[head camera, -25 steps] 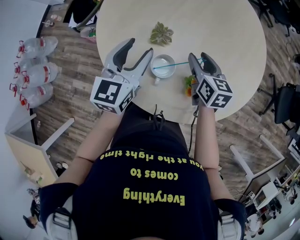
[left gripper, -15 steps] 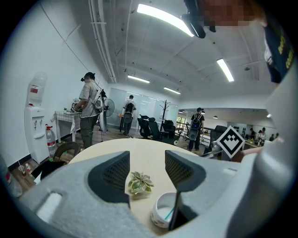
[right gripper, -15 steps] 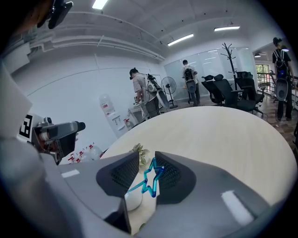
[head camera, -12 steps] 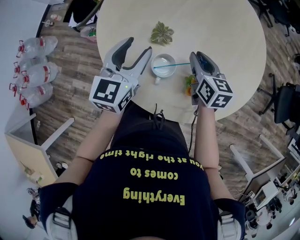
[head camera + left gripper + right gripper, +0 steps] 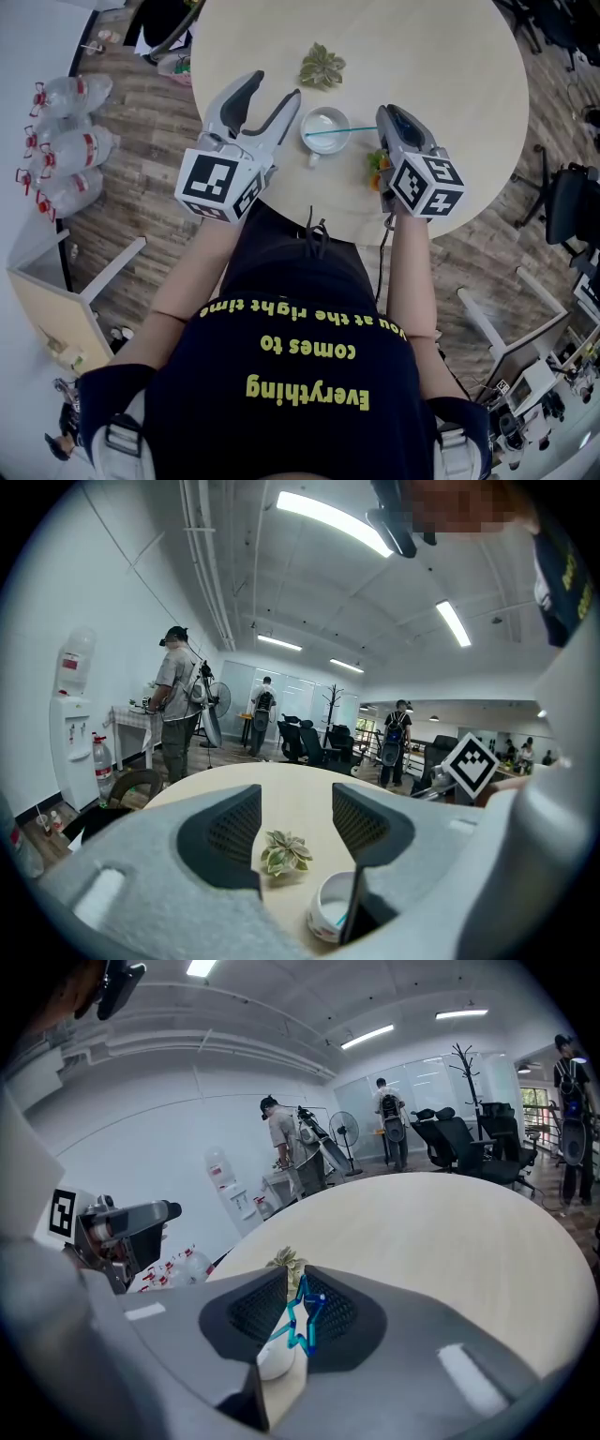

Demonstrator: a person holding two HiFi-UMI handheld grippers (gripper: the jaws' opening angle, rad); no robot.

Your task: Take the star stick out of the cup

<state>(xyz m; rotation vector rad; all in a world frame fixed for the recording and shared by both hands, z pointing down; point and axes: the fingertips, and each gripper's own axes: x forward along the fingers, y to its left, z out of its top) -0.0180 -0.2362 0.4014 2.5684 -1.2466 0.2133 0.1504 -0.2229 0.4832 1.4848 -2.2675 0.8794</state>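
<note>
Blue star stick: star end pinched between pads of right claw, jaws just closed onto it. Far end inside white cup, centre frame, on worktop. Left claw open, empty, just left of cup. Grasp made; lift-out remains.

A round, pale wood-grain desk carried three things. A white cup stood near its near edge, handle turned toward the person. Beyond it, well apart, lay a small green leafy plant. To the cup's right sat an orange and green thing, partly hidden.
</note>
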